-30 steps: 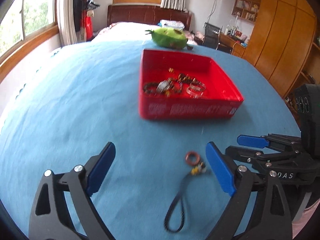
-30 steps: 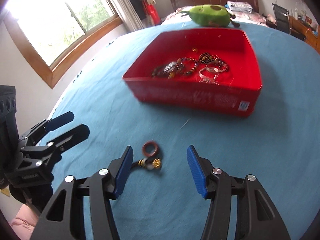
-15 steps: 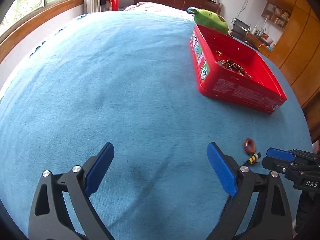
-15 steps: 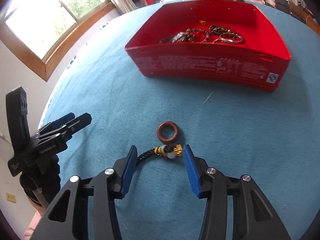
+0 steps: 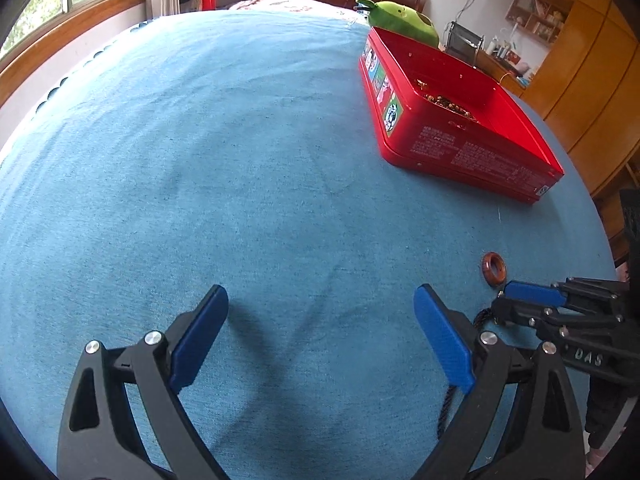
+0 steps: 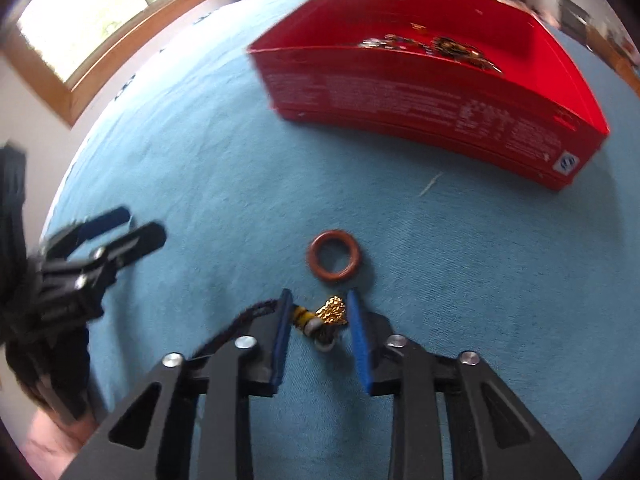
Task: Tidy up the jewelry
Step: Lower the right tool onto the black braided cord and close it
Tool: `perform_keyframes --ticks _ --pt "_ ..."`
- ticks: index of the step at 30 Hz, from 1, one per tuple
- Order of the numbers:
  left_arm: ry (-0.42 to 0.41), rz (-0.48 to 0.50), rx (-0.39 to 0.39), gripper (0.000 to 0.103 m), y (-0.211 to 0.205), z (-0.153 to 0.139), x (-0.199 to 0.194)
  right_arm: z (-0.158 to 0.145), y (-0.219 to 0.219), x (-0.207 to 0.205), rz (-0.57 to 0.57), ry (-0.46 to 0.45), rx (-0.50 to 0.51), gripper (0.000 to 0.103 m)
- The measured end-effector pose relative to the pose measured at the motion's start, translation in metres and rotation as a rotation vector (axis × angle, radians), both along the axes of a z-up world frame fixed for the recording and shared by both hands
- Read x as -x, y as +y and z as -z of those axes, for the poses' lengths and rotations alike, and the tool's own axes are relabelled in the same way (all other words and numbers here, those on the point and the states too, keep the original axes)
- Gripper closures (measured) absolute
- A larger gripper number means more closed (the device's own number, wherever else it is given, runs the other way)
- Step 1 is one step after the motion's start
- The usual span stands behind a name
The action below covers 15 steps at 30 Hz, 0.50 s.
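Right gripper (image 6: 318, 320): low over the blue cloth (image 6: 460, 280); its two blue fingers are partly closed around the charm (image 6: 324, 320), one on each side; the right finger looks to touch the gold bit, the left one sits just beside the yellow bead; I cannot tell if it is pinching yet; the picture is a bit blurry
Left gripper (image 5: 320, 340): spread wide; nothing between its fingers; it sits off to the left, over bare cloth
Charm: a small clump of gold, yellow and white beads on a dark cord (image 6: 240, 320); it lies on the cloth right between the right fingers; the cord runs out to the left, past the left finger
Ring (image 6: 335, 255): brown and round; flat on the cloth just in front of the right fingertips; not touching them
Box (image 6: 440, 92): red, well beyond the ring; it has other jewelry (image 6: 448, 46) inside
What counts most: the charm's long way runs across, from finger to finger, so I think a squeeze would catch it end to end; the right gripper is far nearer than the left
Next, I guess: close, lift, carry it forward over the ring to the box; the loose cord may drag
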<state>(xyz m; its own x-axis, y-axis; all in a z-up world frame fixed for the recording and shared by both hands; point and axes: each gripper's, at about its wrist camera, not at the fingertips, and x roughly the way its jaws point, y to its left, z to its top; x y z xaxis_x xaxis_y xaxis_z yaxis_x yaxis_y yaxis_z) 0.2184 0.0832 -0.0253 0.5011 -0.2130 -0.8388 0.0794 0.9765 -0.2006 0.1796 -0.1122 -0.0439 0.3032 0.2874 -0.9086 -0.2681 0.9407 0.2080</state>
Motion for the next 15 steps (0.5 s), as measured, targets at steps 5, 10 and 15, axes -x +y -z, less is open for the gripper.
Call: perform_keyframes --ticks 5,10,15 --pt "0.009 -0.008 0.003 0.010 0.001 0.001 -0.001 -0.003 -0.002 0.023 -0.088 0.051 -0.012 0.093" --pt "0.010 -0.005 -0.008 0.010 -0.003 0.002 -0.002 -0.005 -0.015 0.040 -0.094 0.059 -0.028 0.079" --pt "0.010 -0.009 -0.020 0.010 -0.006 0.005 -0.003 -0.002 -0.009 0.054 -0.144 0.054 -0.003 0.063"
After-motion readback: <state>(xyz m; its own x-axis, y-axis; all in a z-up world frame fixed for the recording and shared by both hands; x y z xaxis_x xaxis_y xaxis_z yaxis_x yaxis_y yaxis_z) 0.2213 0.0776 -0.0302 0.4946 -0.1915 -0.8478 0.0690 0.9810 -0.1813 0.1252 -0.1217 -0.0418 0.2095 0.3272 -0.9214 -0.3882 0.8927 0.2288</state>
